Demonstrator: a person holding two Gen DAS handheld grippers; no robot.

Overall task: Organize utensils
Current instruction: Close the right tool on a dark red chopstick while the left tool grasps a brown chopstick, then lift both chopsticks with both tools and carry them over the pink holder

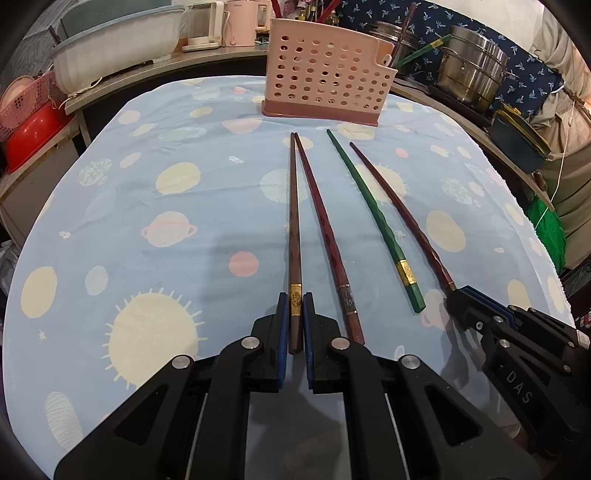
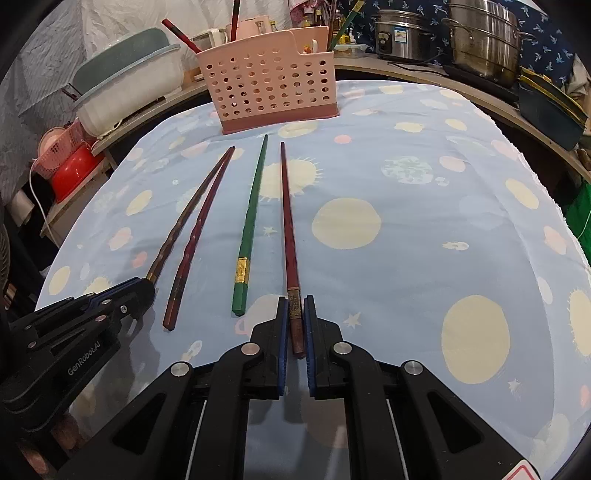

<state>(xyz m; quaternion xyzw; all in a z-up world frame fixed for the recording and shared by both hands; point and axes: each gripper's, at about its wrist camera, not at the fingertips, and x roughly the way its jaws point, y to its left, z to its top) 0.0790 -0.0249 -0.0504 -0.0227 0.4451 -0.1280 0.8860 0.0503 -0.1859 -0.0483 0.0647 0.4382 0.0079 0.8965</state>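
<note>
Several chopsticks lie side by side on the planet-print cloth [image 1: 147,221], tips toward a pink perforated utensil holder [image 1: 325,77] that also shows in the right wrist view [image 2: 269,81]. My left gripper [image 1: 295,306] is shut on the thick end of a brown chopstick [image 1: 294,221]. Next to it lie a dark red chopstick [image 1: 325,236] and a green chopstick [image 1: 373,218]. My right gripper [image 2: 295,310] is shut on the end of a red-brown chopstick [image 2: 287,221]. The left gripper shows at the left of the right wrist view [image 2: 140,291].
The holder has several chopsticks standing in it. Behind the table a counter carries a white tub [image 1: 118,48], kettles [image 1: 207,26], steel pots [image 1: 472,70] and a rice cooker [image 2: 402,33]. A red basin [image 1: 33,133] sits at far left.
</note>
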